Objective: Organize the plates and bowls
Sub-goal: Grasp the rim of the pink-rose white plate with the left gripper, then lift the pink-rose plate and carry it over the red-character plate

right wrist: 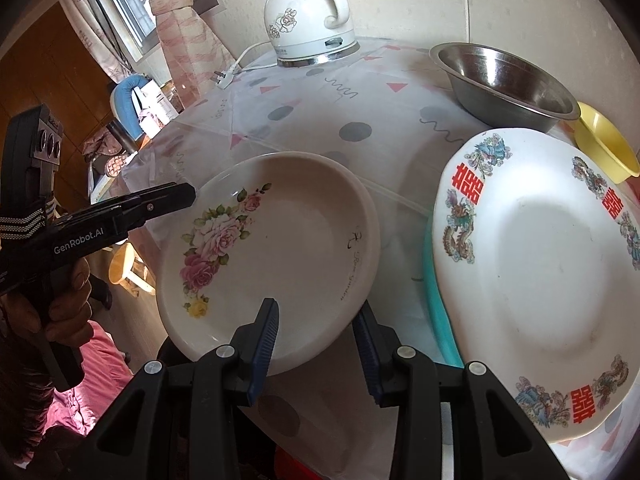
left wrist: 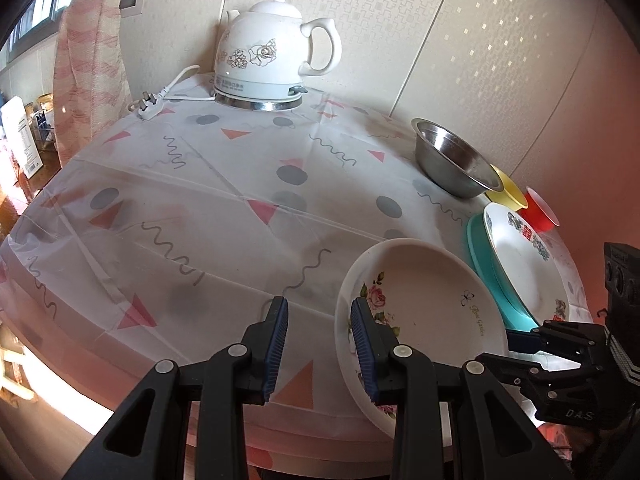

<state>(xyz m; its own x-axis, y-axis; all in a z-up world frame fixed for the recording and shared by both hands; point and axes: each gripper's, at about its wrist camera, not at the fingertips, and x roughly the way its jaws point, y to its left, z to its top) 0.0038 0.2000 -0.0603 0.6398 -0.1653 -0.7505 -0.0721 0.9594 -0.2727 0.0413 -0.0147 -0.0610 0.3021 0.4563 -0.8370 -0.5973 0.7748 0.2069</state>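
Rose plate [left wrist: 420,300] sits in our left view, its rim between the left gripper [left wrist: 320,344] pads, seemingly clamped. In our right view, the right gripper [right wrist: 316,344] clamps its near rim above the table [right wrist: 320,128].

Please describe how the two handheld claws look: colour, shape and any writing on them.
Both claws are matte black plastic with angular linkage arms, silver rivets and blue ribbed pads on the fingers. The left claw carries white "GenRobot.AI" lettering, a black-and-white striped strap and a black camera block with three round lenses. The right claw shows "DAS" lettering on its body.
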